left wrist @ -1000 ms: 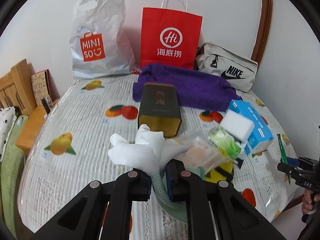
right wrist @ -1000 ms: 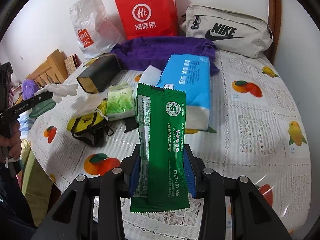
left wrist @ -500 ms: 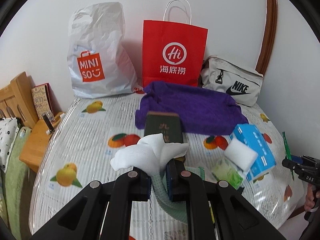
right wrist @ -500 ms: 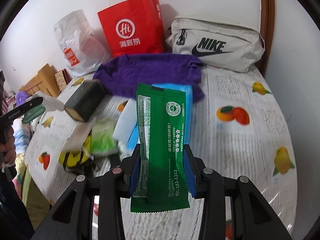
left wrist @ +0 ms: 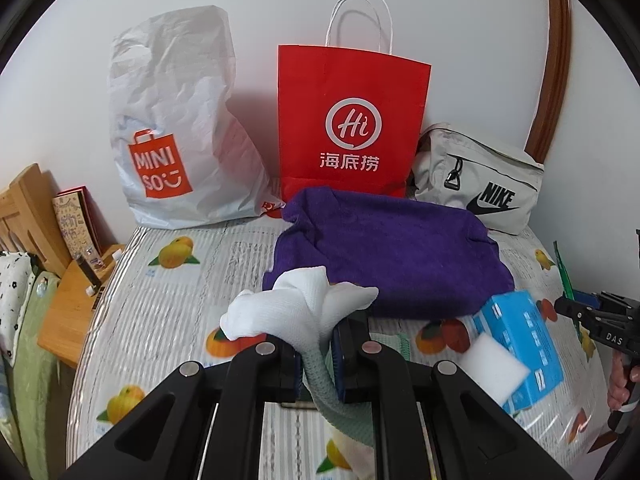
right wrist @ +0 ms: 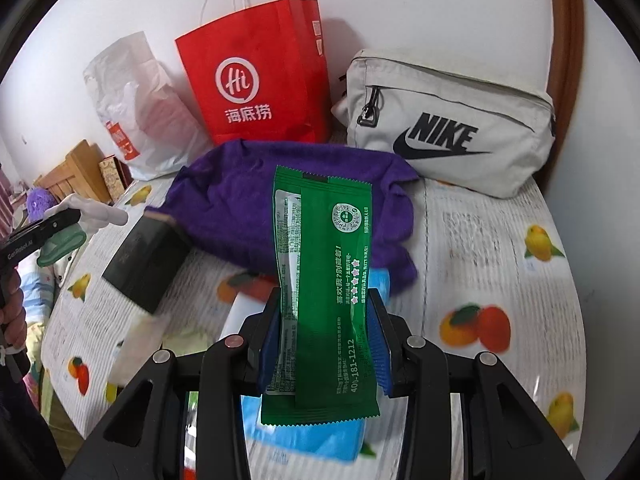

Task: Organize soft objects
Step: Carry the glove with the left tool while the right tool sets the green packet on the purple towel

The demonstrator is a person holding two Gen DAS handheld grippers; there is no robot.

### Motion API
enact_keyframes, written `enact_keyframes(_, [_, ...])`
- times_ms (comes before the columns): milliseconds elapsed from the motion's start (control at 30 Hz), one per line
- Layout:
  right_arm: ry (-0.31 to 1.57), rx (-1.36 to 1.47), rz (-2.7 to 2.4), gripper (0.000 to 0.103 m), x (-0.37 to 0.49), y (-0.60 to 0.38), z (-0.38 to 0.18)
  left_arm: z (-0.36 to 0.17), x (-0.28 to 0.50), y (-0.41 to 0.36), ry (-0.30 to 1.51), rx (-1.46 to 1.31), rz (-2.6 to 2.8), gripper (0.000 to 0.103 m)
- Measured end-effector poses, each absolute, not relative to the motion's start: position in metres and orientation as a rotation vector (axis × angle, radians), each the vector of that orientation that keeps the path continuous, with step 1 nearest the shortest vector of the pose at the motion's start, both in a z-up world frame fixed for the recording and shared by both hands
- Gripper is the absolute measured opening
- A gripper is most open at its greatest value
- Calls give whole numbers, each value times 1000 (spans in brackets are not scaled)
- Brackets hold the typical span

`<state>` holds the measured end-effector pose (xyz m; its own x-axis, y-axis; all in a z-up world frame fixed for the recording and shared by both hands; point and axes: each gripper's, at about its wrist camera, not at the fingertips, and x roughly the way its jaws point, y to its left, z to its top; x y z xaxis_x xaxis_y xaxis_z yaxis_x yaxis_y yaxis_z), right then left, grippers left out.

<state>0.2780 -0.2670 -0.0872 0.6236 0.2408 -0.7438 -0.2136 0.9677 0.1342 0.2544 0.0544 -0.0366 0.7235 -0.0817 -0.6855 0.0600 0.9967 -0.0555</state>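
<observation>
My left gripper [left wrist: 316, 342] is shut on a soft white cloth with a pale green end [left wrist: 304, 308], held up above the table. Behind it lies a folded purple towel [left wrist: 392, 252]. In the right wrist view, my right gripper [right wrist: 324, 320] is shut on a flat green packet [right wrist: 324, 272] standing upright between the blue pads, over the near edge of the purple towel [right wrist: 240, 196]. The other gripper with its white cloth [right wrist: 92, 212] shows at the far left there. The right gripper's tip [left wrist: 588, 314] with the packet's edge shows at the left view's right edge.
A white Miniso bag [left wrist: 176, 140], red paper bag [left wrist: 352, 120] and grey Nike pouch [left wrist: 480, 184] stand along the wall. A blue tissue pack [left wrist: 520, 344], white sponge [left wrist: 494, 364] and dark box [right wrist: 144, 260] lie on the fruit-print tablecloth [right wrist: 500, 260]. Wooden furniture [left wrist: 72, 312] stands left.
Both grippers have moved forward and up towards the bags at the wall, each keeping its load. The clutter near the table's front has slid down and out of view.
</observation>
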Motion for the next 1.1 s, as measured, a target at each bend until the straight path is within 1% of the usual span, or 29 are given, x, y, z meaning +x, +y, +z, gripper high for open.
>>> enact_keyframes(267, [872,29,248,39,326,-262,-91,-41,304,52,768,-42,-86,11])
enact_keyframes(567, [930,2,226,39,394,-249,-112,-54,358,41,795,-56,-122,11])
enact_keyframes(800, [1017,-6,220,39,448,-237,-139,-64,389,35,824,-59,-129,11])
enact_keyframes(1100, [1122,-20,214,39,479,-231,-164,-80,421,23,865,-58,-165,11])
